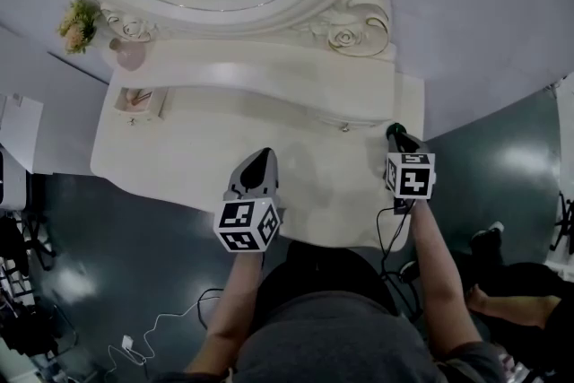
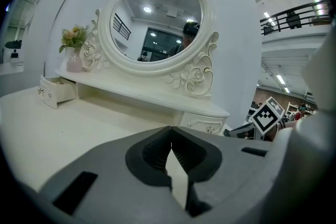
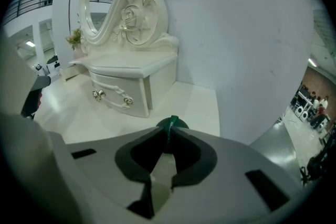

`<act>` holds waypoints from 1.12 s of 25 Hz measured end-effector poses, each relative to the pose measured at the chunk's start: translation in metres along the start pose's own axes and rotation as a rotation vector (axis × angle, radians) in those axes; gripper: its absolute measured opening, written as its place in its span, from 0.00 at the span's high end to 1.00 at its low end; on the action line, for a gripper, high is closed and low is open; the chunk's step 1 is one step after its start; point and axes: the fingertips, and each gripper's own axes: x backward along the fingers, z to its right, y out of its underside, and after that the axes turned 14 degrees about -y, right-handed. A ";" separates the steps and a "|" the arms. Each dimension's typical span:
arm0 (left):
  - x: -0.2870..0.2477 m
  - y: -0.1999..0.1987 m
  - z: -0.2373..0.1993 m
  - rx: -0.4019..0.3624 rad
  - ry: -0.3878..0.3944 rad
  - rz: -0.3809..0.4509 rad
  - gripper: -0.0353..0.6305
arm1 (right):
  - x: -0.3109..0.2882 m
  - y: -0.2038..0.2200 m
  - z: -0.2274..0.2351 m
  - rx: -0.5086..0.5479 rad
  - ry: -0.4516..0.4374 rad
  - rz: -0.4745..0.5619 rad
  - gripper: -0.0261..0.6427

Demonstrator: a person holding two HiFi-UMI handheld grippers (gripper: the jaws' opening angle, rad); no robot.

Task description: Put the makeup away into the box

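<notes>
Head view looks steeply down; gripper views face the shared vanity point(image 1: 224, 134).

Both tools look alike. The left tongs point(image 1: 263, 153) and the right tongs point(image 1: 395, 133) each have a smooth, matte grey shell that broadens behind the tips. Dark rectangular slots point(image 2: 73, 192) are cut into its upper face. The inner pads point(image 2: 157, 150) are near-black and finely ribbed. Behind each shell sits a white cube printed with black square markers, one on the left point(image 1: 246, 225) and one on the right point(image 1: 411, 176). A thin black cable point(image 1: 387, 233) trails from the right tool. The person wears a dark grey top point(image 1: 332, 336).
</notes>
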 end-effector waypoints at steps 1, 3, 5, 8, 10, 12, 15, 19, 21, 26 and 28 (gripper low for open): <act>0.001 0.000 0.000 0.000 -0.002 0.001 0.94 | 0.000 0.000 0.000 -0.005 -0.004 0.003 0.90; 0.002 0.000 0.000 -0.001 -0.005 0.005 0.94 | 0.000 0.000 0.001 -0.011 -0.008 0.009 0.91; 0.004 -0.001 0.000 -0.001 -0.009 0.007 0.94 | 0.000 0.000 0.002 -0.013 -0.006 0.016 0.94; 0.006 0.000 0.000 -0.002 -0.011 0.008 0.94 | 0.003 -0.001 0.002 -0.007 0.002 0.027 0.95; 0.007 -0.001 0.002 -0.002 -0.012 0.011 0.94 | 0.008 -0.004 0.001 0.000 0.006 0.046 0.95; 0.008 -0.003 0.004 -0.005 -0.013 0.018 0.94 | 0.019 -0.009 -0.001 0.005 0.009 0.074 0.95; 0.009 -0.007 0.007 -0.008 -0.017 0.028 0.94 | 0.039 -0.016 -0.009 0.006 0.001 0.122 0.95; 0.010 -0.011 0.007 -0.012 -0.032 0.042 0.94 | 0.064 -0.033 -0.029 0.036 -0.041 0.203 0.95; 0.012 -0.013 0.003 -0.010 -0.052 0.050 0.94 | 0.072 -0.048 -0.046 0.067 -0.086 0.245 0.95; 0.021 -0.020 -0.007 -0.005 -0.104 0.077 0.94 | 0.080 -0.080 -0.089 0.169 -0.211 0.299 0.95; 0.027 -0.022 -0.013 0.001 -0.132 0.088 0.94 | 0.079 -0.091 -0.106 0.210 -0.264 0.307 0.95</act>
